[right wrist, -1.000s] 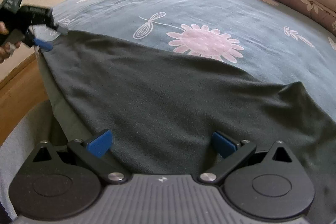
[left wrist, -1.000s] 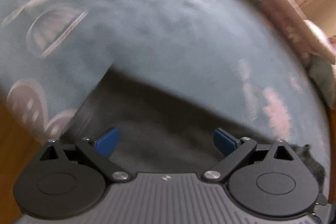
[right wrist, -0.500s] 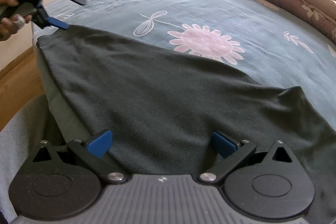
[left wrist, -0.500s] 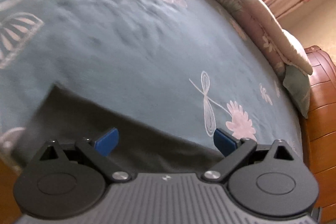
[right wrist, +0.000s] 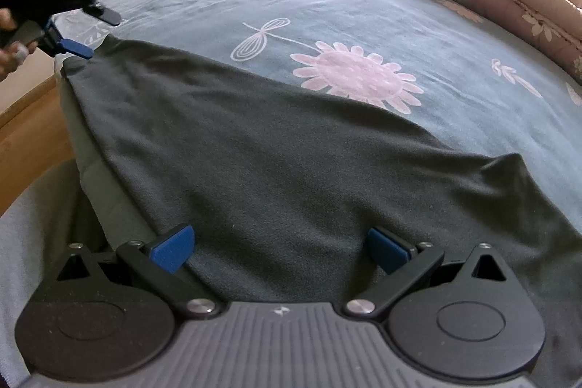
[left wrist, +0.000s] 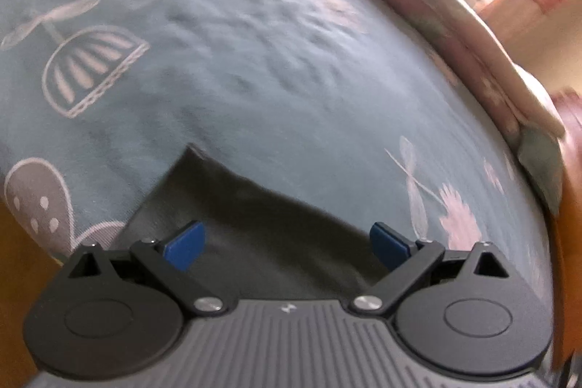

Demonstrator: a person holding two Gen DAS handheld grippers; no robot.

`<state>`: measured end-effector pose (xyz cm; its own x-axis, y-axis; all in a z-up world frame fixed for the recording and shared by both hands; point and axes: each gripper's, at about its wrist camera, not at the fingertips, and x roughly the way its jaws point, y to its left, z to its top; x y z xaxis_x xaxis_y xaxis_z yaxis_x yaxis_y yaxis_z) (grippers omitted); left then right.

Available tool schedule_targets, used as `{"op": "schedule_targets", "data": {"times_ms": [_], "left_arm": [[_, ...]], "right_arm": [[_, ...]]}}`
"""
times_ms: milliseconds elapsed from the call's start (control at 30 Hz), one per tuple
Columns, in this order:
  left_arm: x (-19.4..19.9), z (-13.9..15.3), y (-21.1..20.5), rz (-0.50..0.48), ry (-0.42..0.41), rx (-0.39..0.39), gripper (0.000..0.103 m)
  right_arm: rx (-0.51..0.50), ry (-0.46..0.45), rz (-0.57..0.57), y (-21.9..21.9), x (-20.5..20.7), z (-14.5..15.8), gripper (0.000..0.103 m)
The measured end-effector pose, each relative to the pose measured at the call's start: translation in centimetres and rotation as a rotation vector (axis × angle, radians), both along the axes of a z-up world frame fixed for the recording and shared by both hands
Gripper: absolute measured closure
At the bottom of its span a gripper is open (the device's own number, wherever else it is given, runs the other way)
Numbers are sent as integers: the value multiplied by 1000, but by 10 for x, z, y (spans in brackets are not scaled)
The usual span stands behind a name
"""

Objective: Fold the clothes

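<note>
While dark garment (right wrist: 291,170) is spread flat on bed (right wrist: 363,24), no fold is seen; L gripper (left wrist: 287,239) & R gripper (right wrist: 280,248) are held apart, empty.

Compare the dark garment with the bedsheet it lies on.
The dark garment is plain charcoal; the bedsheet is blue-grey with pale printed flowers. The garment covers only the near corner and drapes over the bed's edge; the bedsheet spreads across the whole bed. Both lie nearly flat, slightly rumpled.

Dark grey garment (right wrist: 276,177) flat on bed edge (few wrinkles, one corner peaked)
</note>
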<state>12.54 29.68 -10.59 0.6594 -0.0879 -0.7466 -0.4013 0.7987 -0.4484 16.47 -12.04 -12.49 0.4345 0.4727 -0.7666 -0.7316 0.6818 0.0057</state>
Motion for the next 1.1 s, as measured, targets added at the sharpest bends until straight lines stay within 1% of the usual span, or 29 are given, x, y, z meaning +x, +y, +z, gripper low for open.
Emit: {"op": "schedule_targets", "data": {"times_ms": [67,133,233,367,533,600,700,800,900,967,1100], "left_arm": [[-6,0,-11,-56,-16,36,6],[-10,-6,-18,-116,6,64,6],[-15,-11,-27,-183,-7,142,3],[-15,-10,-32,-227,9,184,2],[-17,-7,-49,-290,60,292,2],[-15,-6,-56,-301,87,333,3],[-14,0,-69,-334,91,359,6],[-20,7,-79,-370,34,327,6],[-27,1,-85,-397,35,305,6],[-32,-3,-83,-395,34,307,6],[-37,5,-74,-360,17,247,6]], "right_arm": [[5,-1,-3,-1,0,-1,0],[10,-1,-7,-2,0,-1,0],[16,-5,-11,-2,0,-2,0],[14,-10,-9,-2,-1,-2,0],[12,-17,-5,-2,-1,-2,0],[12,-17,-6,-2,-1,-2,0],[11,-19,-6,-1,-1,-2,0],[10,-19,-6,-1,-1,-2,0],[10,-19,-5,-1,-1,-2,0],[10,-19,-5,-1,-1,-2,0],[11,-20,-6,-1,-2,-2,0]]}}
